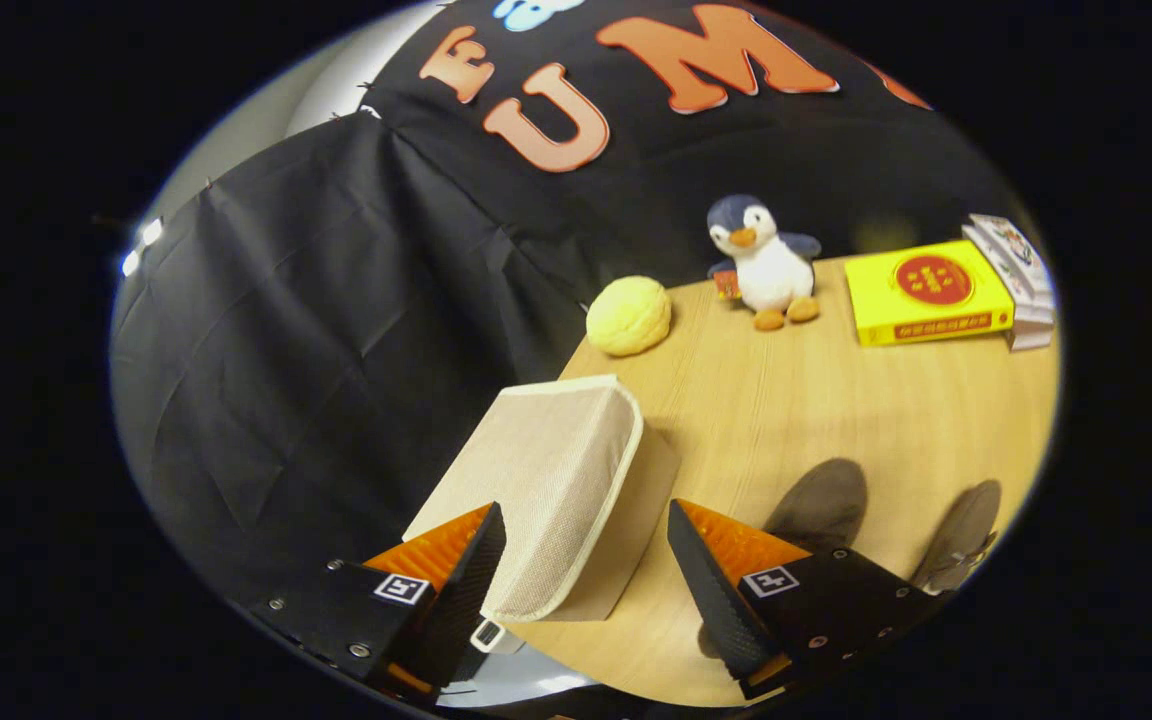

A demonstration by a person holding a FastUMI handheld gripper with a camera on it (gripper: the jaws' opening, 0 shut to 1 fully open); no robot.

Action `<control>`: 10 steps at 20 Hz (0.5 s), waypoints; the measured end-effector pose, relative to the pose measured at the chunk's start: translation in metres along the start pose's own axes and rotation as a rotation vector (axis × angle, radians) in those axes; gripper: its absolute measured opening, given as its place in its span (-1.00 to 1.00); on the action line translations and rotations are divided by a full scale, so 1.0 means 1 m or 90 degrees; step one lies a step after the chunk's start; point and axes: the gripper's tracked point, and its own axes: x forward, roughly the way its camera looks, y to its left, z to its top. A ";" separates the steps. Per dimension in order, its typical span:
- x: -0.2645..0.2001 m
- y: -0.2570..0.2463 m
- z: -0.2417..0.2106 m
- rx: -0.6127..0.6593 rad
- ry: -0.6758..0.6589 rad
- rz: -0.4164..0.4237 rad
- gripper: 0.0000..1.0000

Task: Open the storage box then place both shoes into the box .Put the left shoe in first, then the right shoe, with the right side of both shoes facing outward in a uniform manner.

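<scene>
The gripper (586, 520) has its jaws spread wide, the beige fabric storage box (546, 490) between them, its lid closed. The box sits at the wooden worktop's (836, 400) edge. Two dark shoes (821, 505) lie beyond the right finger. Farther back stand a yellow bun-like ball (628, 315), a plush penguin (764, 262) and a yellow box (928, 292).

Storage box (546, 490) between spread fingers (476, 570); bare table (836, 410) beyond.
</scene>
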 end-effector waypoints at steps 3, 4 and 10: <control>0.018 -0.001 -0.020 0.037 0.045 0.014 0.95; 0.028 0.001 -0.027 0.049 0.058 0.019 0.95; 0.060 0.011 -0.039 0.160 0.078 0.091 0.94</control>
